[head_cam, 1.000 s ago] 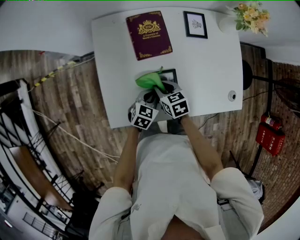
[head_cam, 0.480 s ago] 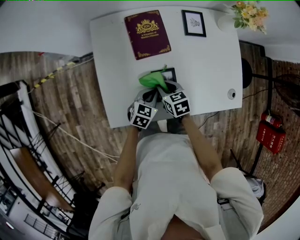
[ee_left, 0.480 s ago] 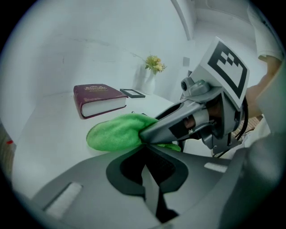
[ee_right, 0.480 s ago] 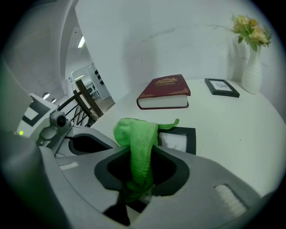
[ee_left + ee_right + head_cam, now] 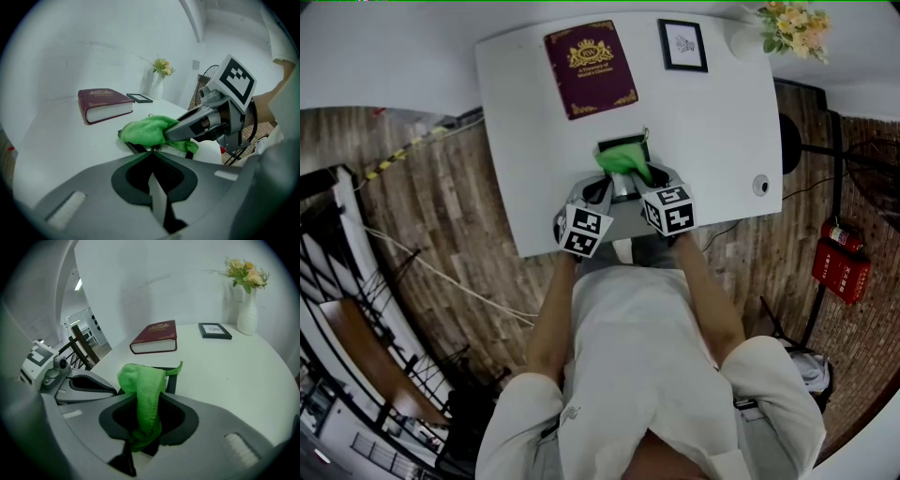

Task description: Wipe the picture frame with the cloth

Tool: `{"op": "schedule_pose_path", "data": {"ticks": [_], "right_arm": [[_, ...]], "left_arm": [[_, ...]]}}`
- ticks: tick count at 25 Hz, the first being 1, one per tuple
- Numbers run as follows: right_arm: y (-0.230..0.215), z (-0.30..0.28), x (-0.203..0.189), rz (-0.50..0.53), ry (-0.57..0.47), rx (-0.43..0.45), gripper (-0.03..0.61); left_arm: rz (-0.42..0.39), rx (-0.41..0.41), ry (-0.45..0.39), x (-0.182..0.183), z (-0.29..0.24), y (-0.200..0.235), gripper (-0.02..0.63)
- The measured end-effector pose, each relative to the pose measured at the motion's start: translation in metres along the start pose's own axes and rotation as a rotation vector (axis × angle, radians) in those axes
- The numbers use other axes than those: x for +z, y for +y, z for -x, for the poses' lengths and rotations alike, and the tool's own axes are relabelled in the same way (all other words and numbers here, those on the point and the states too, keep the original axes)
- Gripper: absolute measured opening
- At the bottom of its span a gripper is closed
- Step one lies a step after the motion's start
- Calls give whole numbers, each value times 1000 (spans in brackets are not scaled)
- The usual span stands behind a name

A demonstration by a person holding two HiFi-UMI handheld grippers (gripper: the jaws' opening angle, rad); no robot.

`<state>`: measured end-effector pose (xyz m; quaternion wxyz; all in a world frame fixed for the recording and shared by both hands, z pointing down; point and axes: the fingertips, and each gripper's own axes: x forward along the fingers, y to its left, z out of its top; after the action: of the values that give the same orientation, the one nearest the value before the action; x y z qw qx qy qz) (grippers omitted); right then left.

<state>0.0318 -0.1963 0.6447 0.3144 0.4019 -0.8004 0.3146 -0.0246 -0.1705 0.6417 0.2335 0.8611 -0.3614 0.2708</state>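
Now likely mid-wipe | right gripper (image 5: 140,401) clenched on cloth (image 5: 624,160) atop picture frame (image 5: 617,143), picture centre | left gripper (image 5: 152,152) jaws together beside frame | next: sweep cloth across

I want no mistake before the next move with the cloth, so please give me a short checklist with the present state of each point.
1. Cloth clamped in the right tongs: ok.
2. Cloth resting on the picture frame: ok.
3. Left tongs gripping the frame: cannot tell; they are closed at its near edge.
4. Frame lying flat on the table: ok.
5. Book and small frame away from the wiping area: ok.
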Motion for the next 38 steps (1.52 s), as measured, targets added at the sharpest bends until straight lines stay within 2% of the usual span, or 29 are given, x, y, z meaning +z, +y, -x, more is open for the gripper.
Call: {"op": "schedule_pose_path", "data": {"ticks": [9, 19, 25, 34, 38], "right_arm": [[-13, 14, 1, -59, -42, -4, 100], [-49, 36, -14, -112, -29, -131, 100], [-43, 55, -8, -112, -62, -158, 100], [32, 33, -8, -51, -48, -3, 100], [49, 18, -12, -56, -34, 25, 98]], "left_arm": [[-5, -8, 1, 0, 0, -1, 20], [-13, -23, -2, 1, 1, -1, 20], [-13, -28, -1, 1, 0, 0, 20], [-15, -25, 0, 1, 0, 0, 20], [-6, -25, -3, 1, 0, 0, 20]]}}
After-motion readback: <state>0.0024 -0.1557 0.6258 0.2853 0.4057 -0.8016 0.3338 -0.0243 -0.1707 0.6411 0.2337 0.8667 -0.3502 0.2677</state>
